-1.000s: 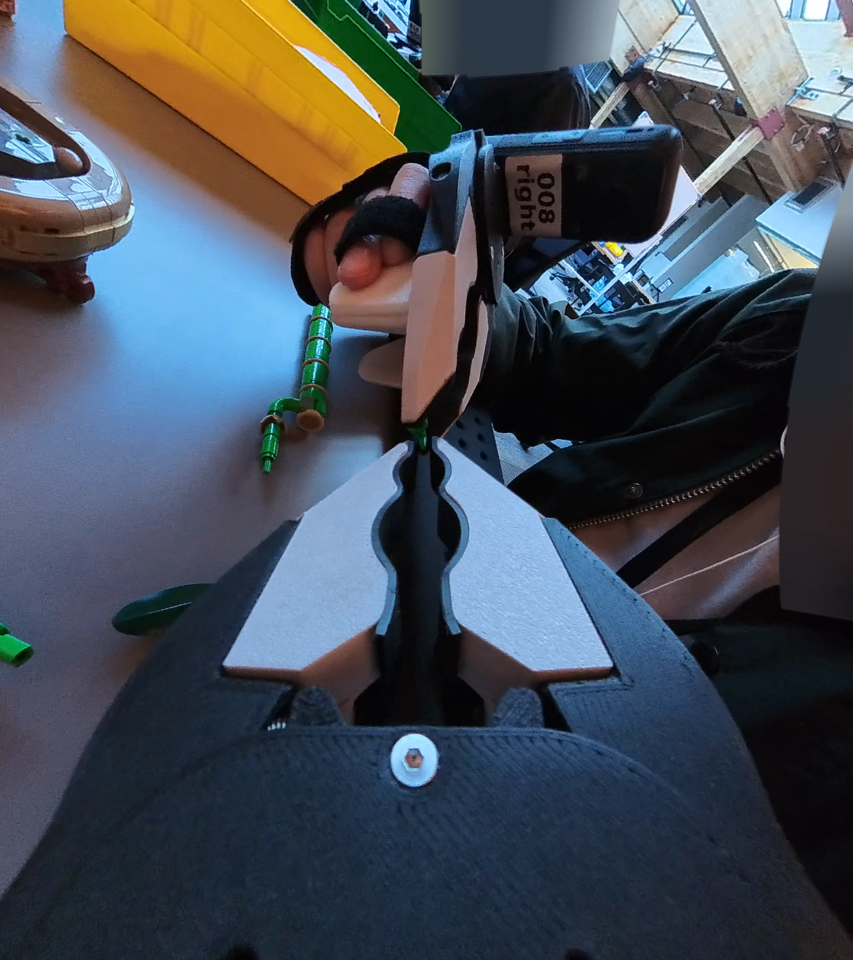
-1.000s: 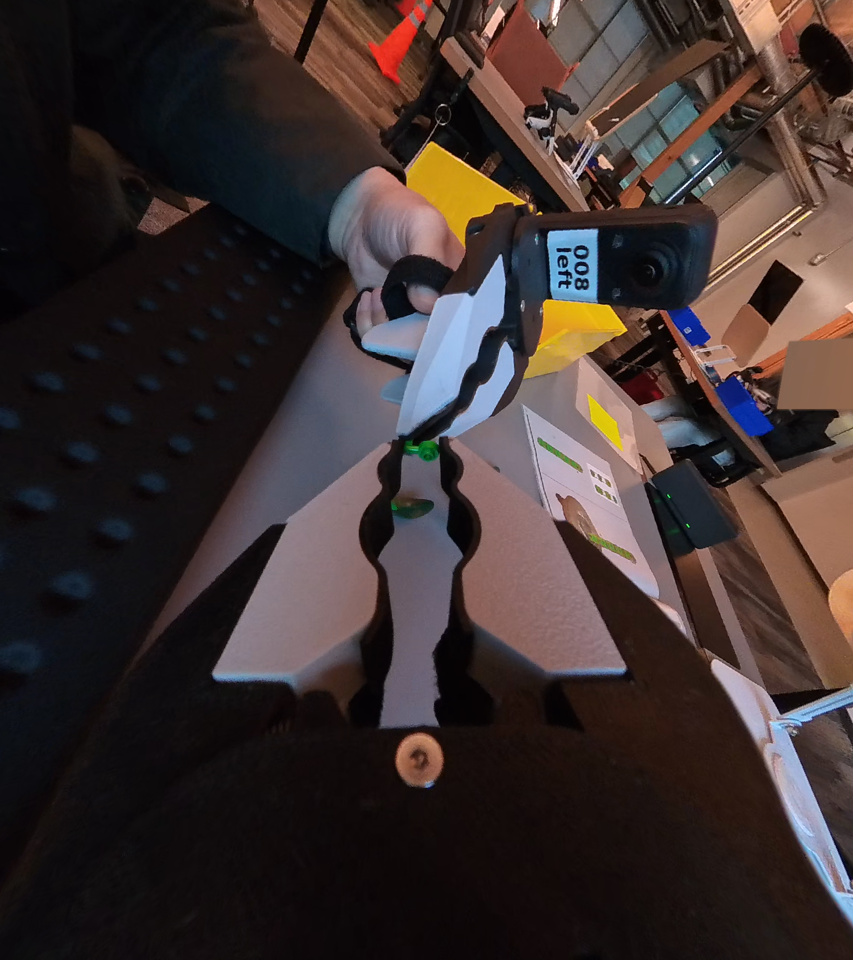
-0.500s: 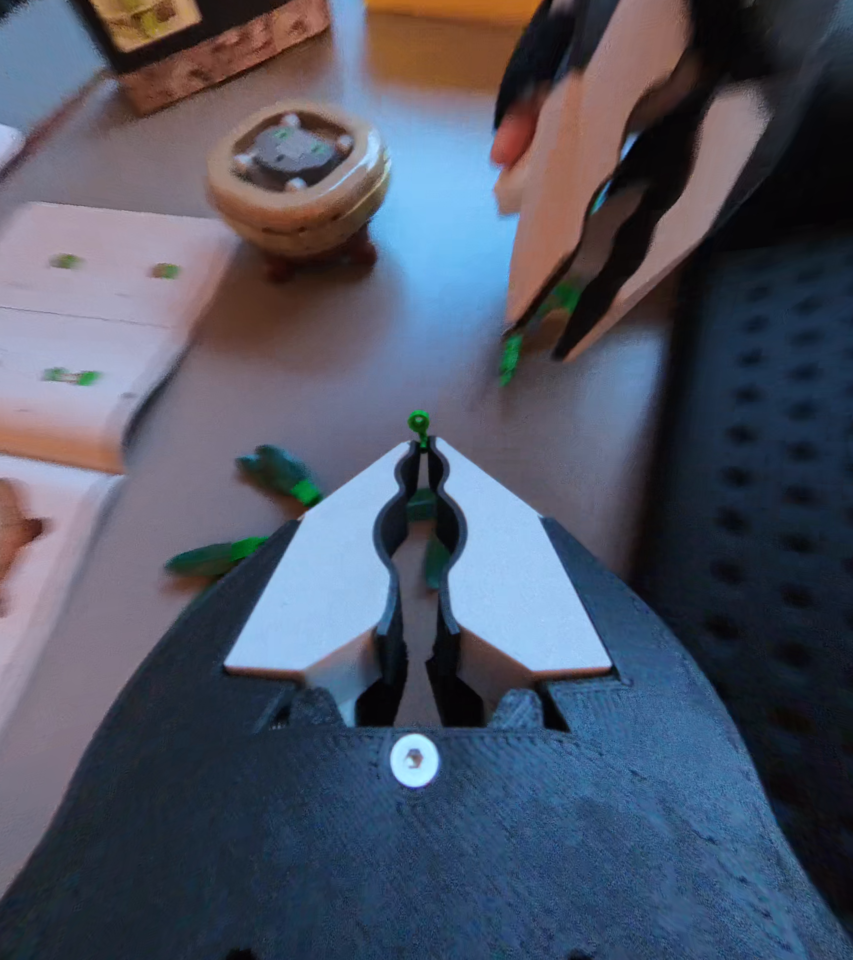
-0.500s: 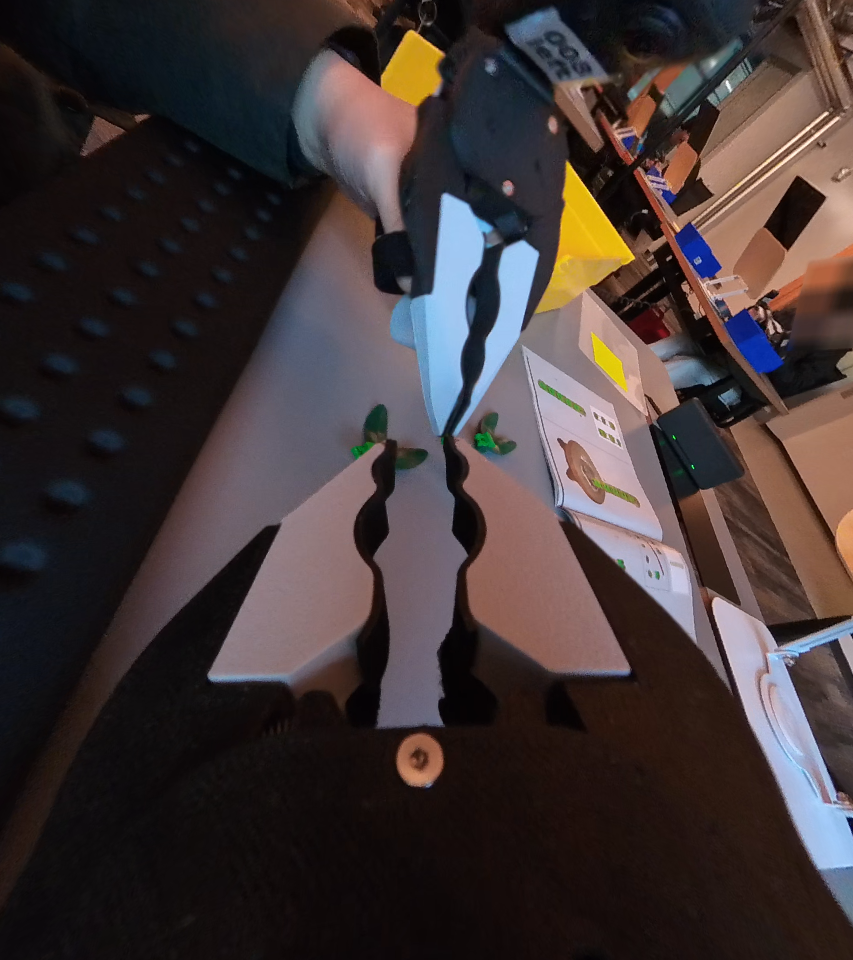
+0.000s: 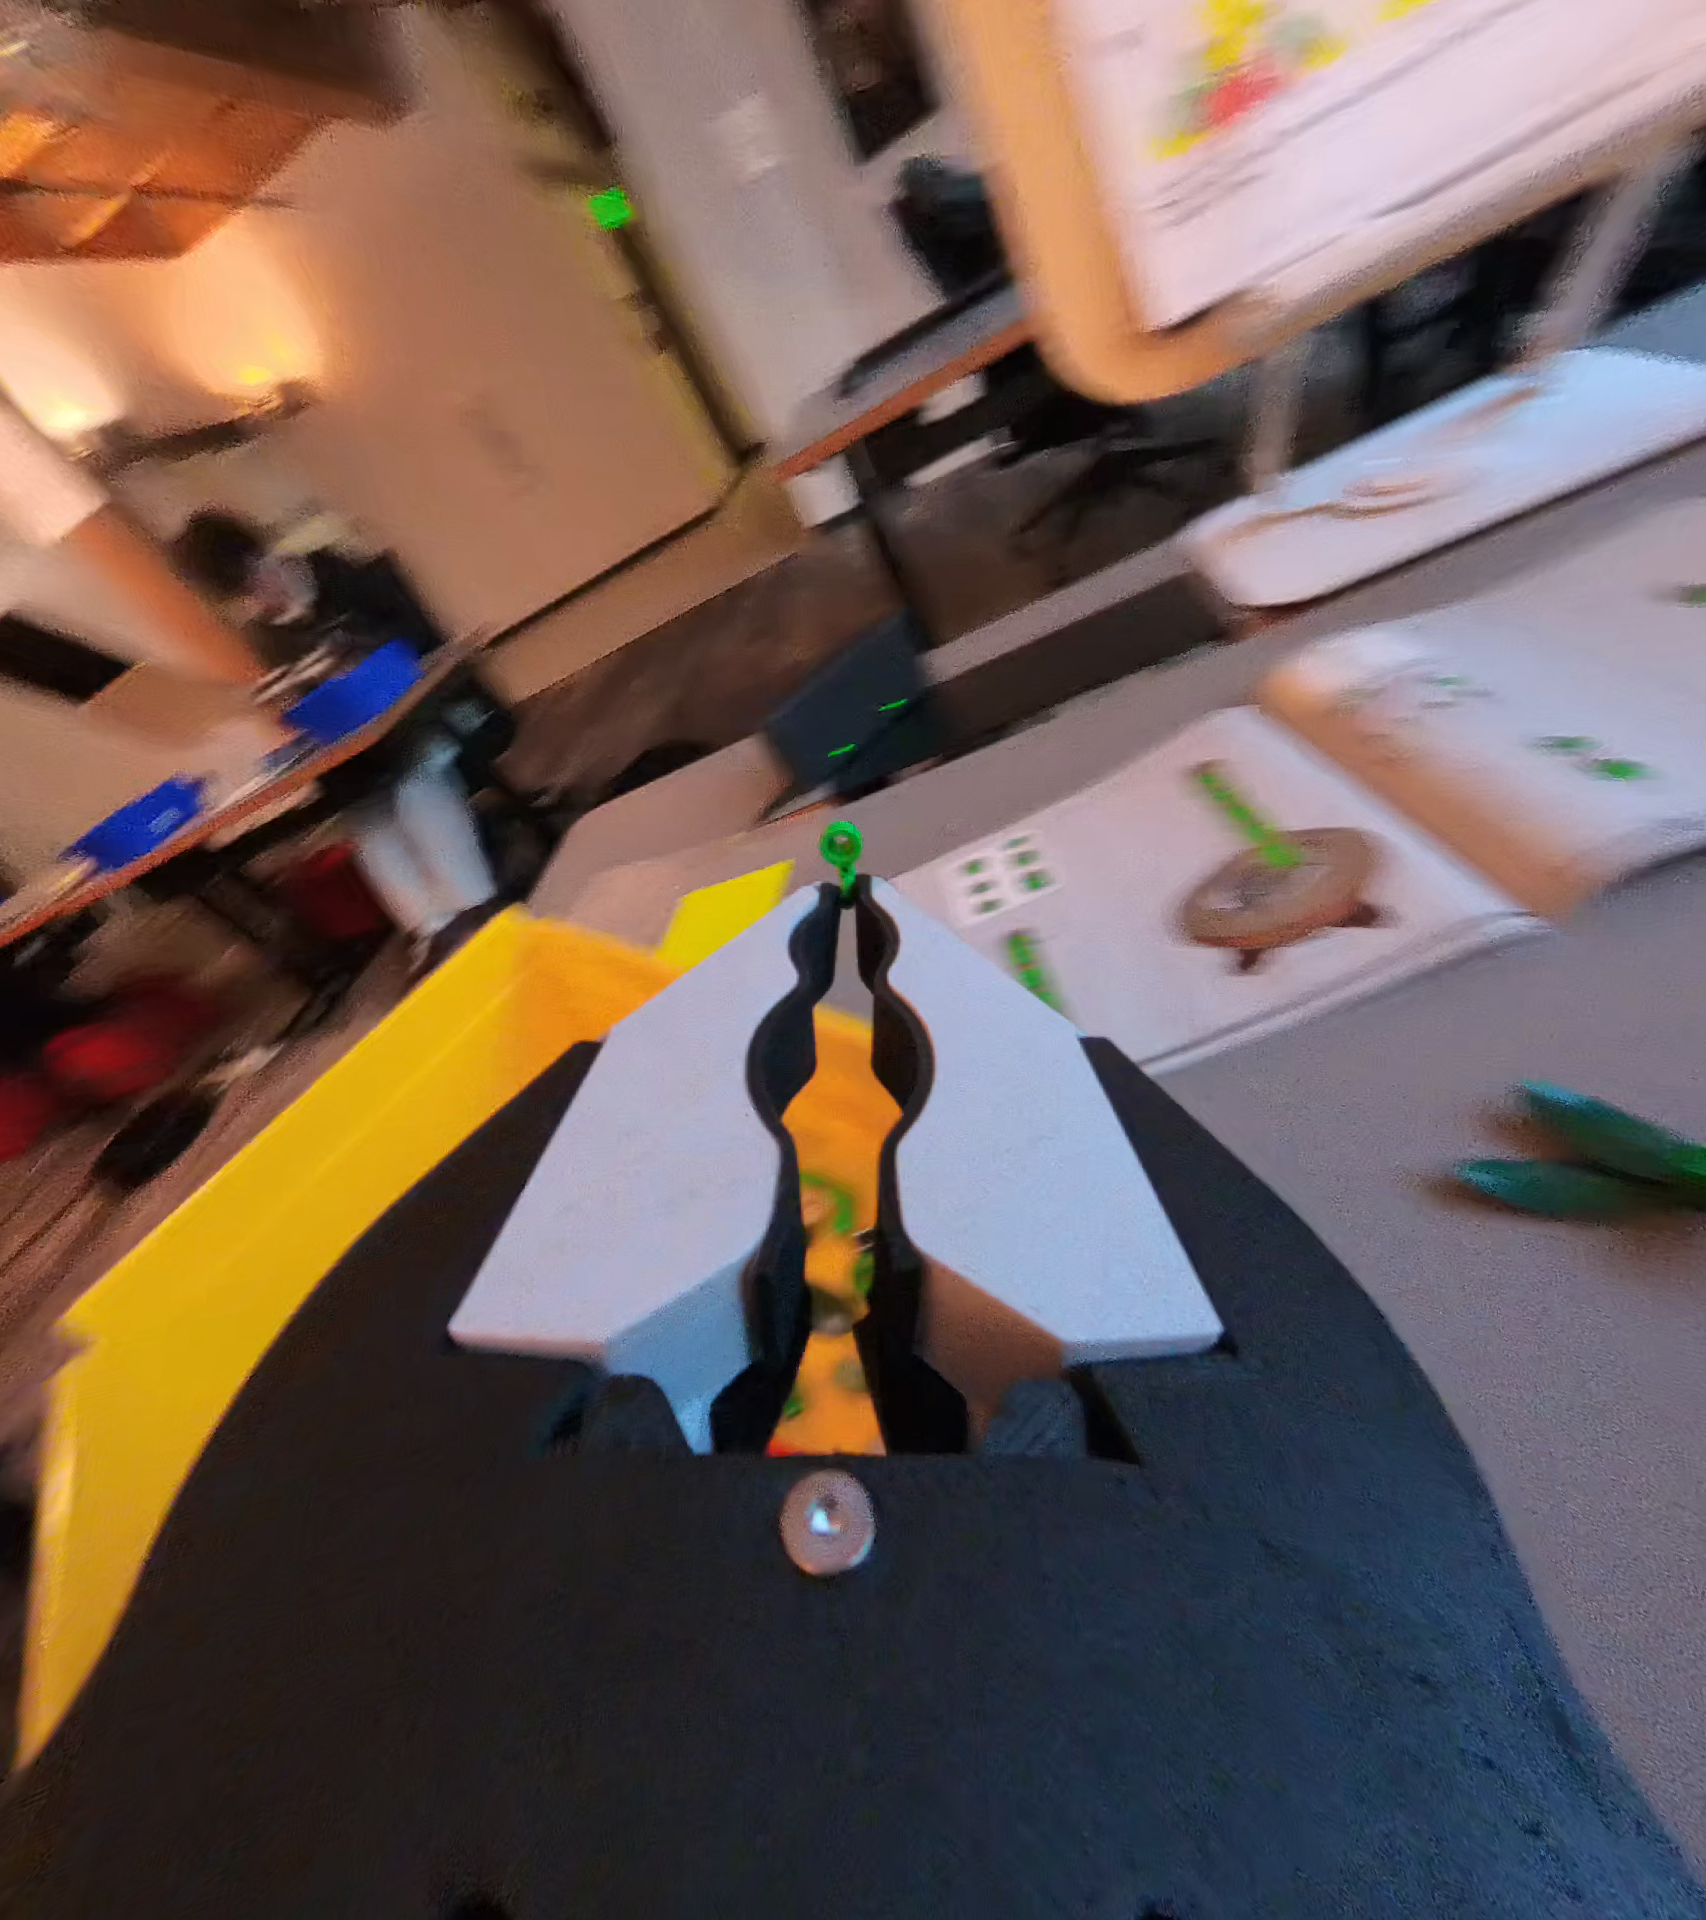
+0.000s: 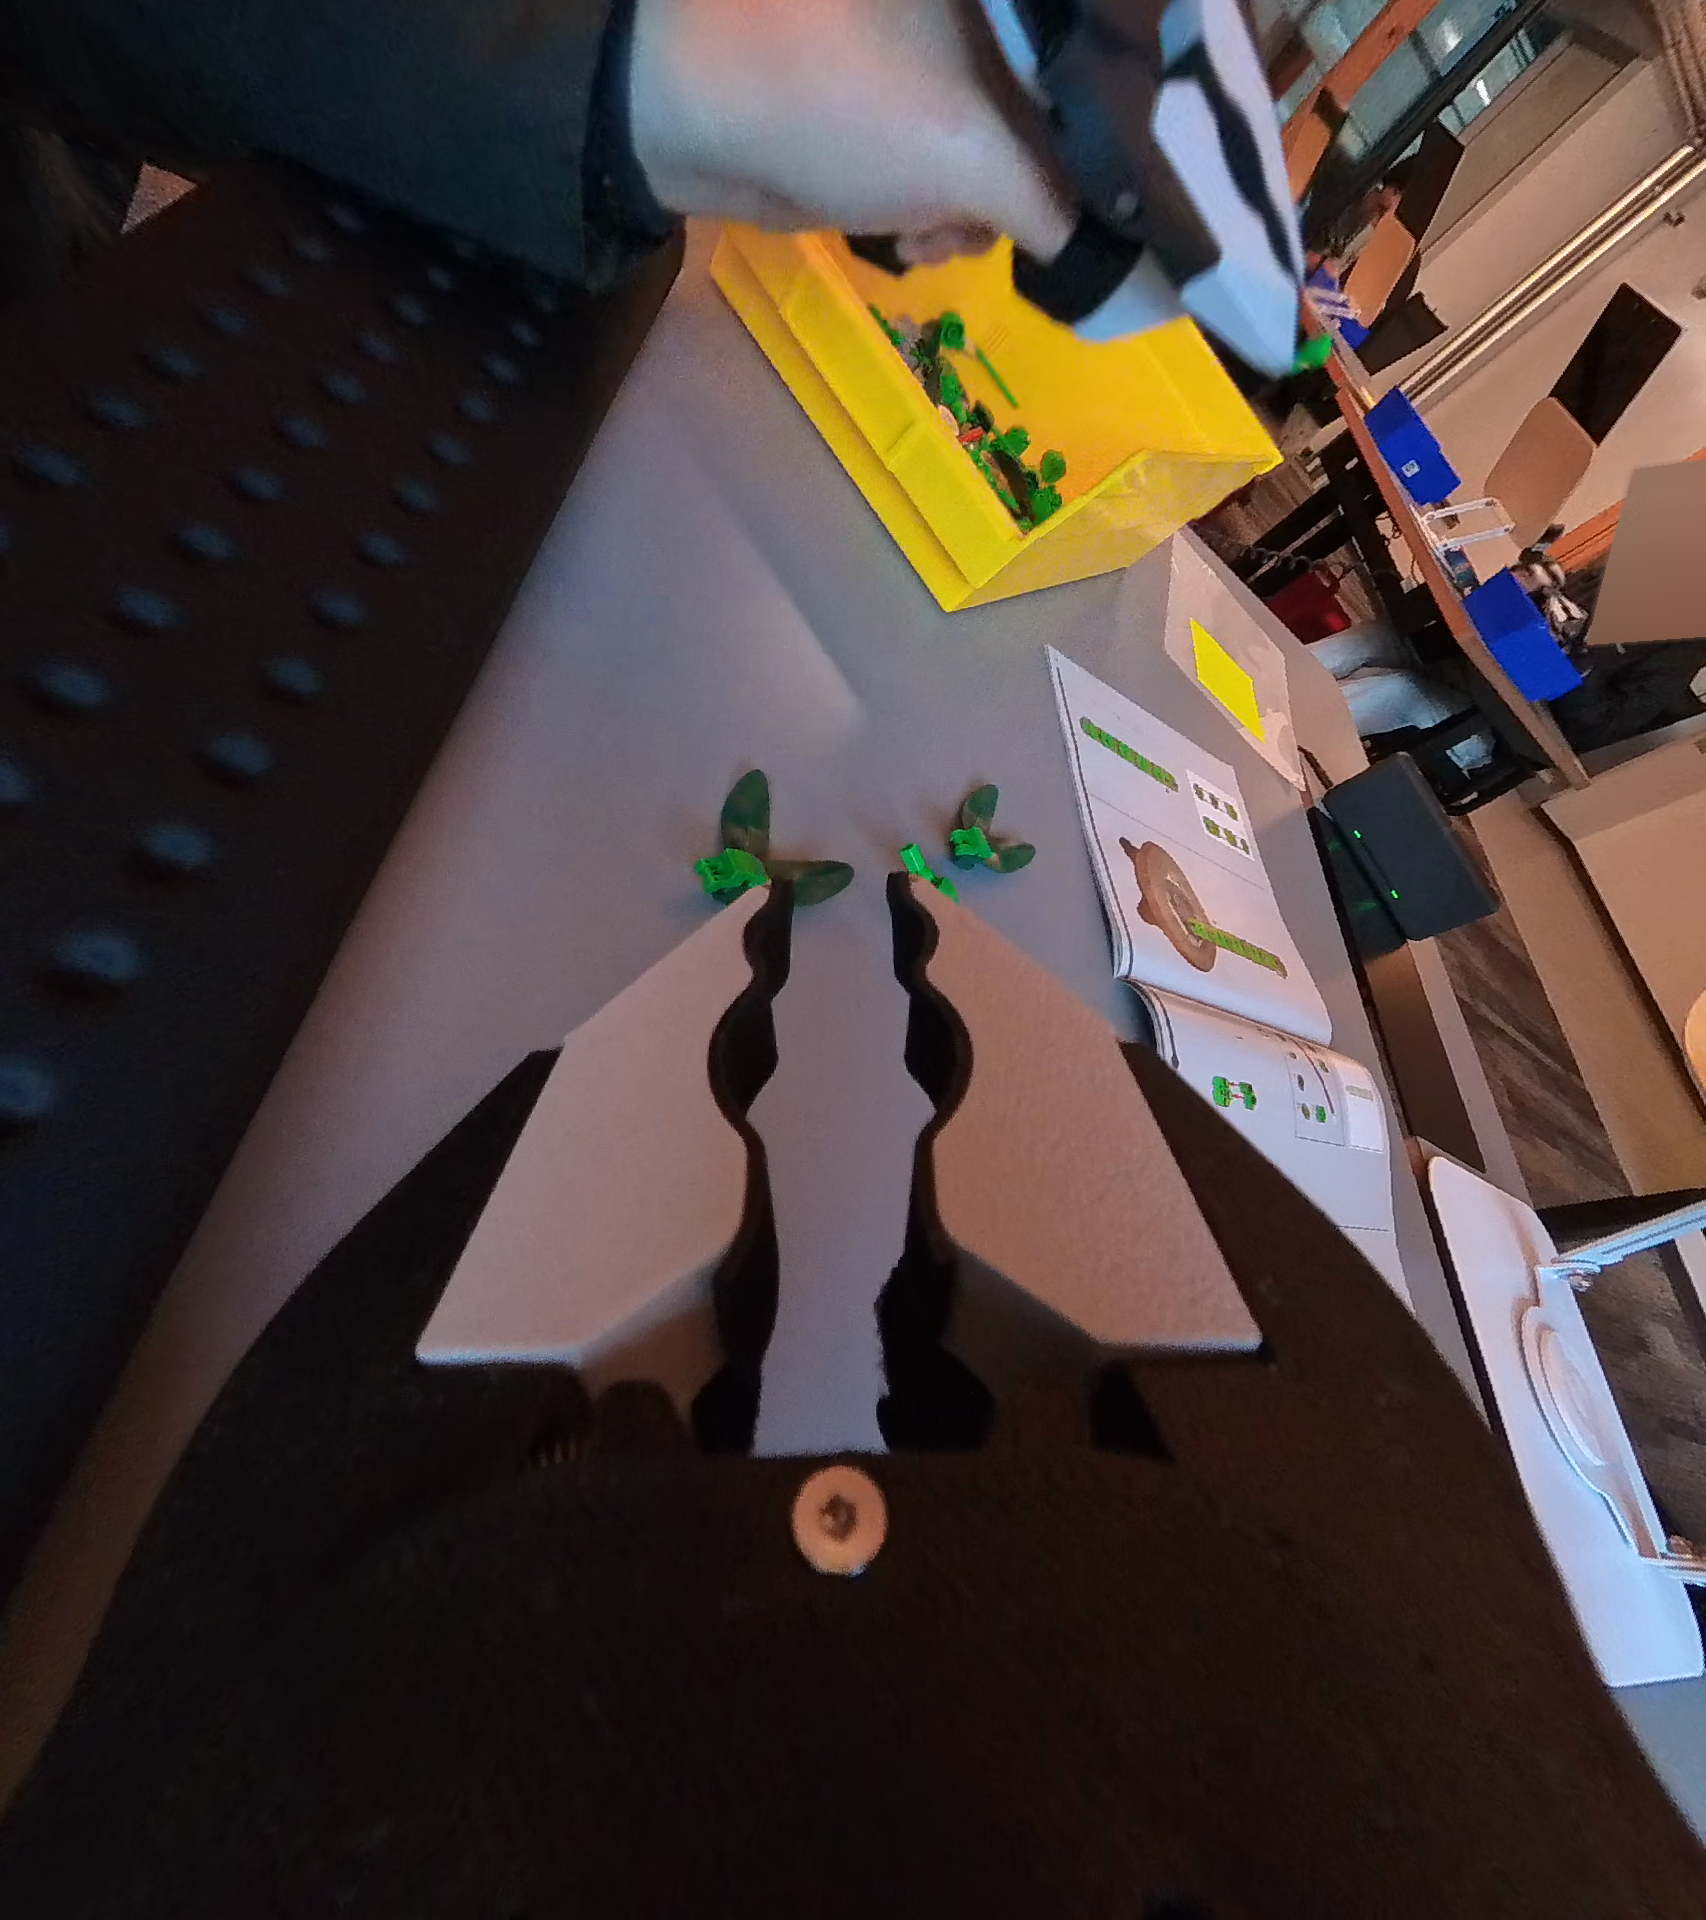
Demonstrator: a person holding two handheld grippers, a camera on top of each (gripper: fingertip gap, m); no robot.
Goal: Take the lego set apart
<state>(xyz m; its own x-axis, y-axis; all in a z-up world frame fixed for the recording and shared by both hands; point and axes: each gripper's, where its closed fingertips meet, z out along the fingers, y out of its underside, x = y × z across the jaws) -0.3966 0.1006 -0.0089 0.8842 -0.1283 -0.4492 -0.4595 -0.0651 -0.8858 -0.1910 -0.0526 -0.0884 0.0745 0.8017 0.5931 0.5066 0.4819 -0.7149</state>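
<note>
Left wrist view: left gripper (image 5: 841,896) fingers pinched on a tiny green ring piece (image 5: 840,844) at frame centre, yellow bin (image 5: 329,1164) directly below and lower left, while right gripper (image 6: 833,894) fingers gape empty above leaf pieces (image 6: 761,868) on the worktop (image 6: 662,665).

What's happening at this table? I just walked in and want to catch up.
A person is taking a lego set apart with two handheld tools. The left tool pinches a small green piece over the yellow bin, which already holds loose pieces. The right tool hangs open above leaf pieces on the table.
</note>
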